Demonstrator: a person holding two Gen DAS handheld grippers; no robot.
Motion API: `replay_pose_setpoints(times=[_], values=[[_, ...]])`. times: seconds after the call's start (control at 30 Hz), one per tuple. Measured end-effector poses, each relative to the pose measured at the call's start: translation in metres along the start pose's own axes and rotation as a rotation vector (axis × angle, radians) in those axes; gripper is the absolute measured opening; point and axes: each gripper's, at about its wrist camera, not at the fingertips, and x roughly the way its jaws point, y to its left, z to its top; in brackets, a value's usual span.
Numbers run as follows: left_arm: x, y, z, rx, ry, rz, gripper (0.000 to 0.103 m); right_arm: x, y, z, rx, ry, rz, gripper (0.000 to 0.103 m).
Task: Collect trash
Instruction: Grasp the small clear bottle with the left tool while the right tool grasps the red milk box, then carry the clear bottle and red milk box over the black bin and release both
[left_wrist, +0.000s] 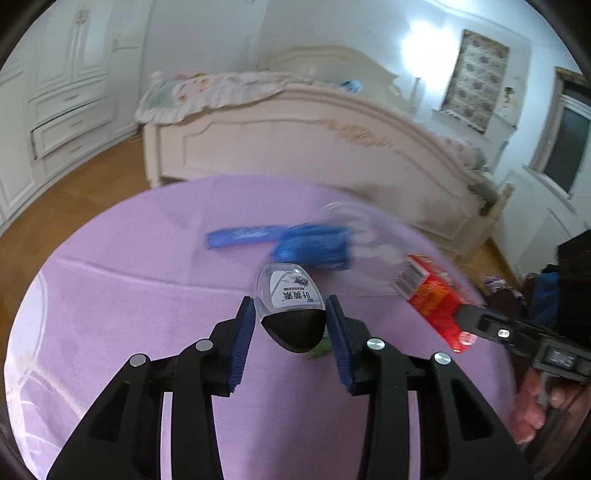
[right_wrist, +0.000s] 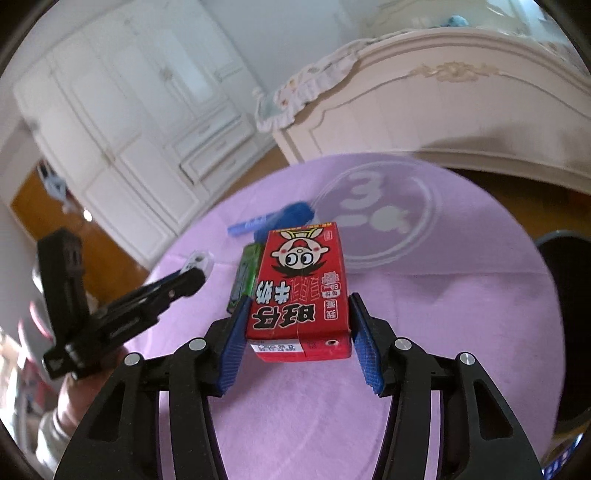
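The round table under a lilac cloth (left_wrist: 110, 295) is filling the lower part of both views, its far rim curving just short of the cream carved footboard of the bed (left_wrist: 295, 147), with a strip of wooden floor (left_wrist: 74, 192) showing at 9 to 10 o'clock before the white wardrobe doors. At 3 o'clock in the right wrist view a dark round bin (right_wrist: 569, 258) is standing just off the table edge; its contents cannot be made out.

The left gripper (left_wrist: 290, 317) is clamping its blue pads on a small clear plastic bottle with a black cap and white label (left_wrist: 290, 295), held above the cloth; the bottle's long axis is running away from the camera toward 12 o'clock, cap end nearest. Beyond it, at 12 o'clock, a blue flat wrapper (left_wrist: 240, 236) and a crumpled blue packet (left_wrist: 314, 245) are lying on the cloth, touching.

The right gripper (right_wrist: 297, 332) is holding a red cartoon-printed milk carton (right_wrist: 301, 284) between its pads, long axis pointing to 12 o'clock, print upside down. A green packet (right_wrist: 243, 273) is lying just beside the carton at 10 o'clock. A clear round lid with a white numeral (right_wrist: 373, 210) is resting at 1 o'clock.
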Motion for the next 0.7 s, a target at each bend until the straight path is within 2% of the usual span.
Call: replay_pose_setpoints(times=[0.27, 0.57, 0.7], values=[[-0.007, -0.089, 0.012, 0.122, -0.028, -0.115, 0.039, -0.065, -0.049, 0.001, 0.116, -0.123, -0.002, 0.053], [0.024, -0.197, 0.014, 0.264, -0.01, -0.237, 0.039, -0.135, -0.138, -0.013, 0.284, -0.251, -0.108, 0.053], [0.042, -0.23, 0.013, 0.295, 0.004, -0.271, 0.039, -0.156, -0.178, -0.021, 0.352, -0.286, -0.152, 0.053]])
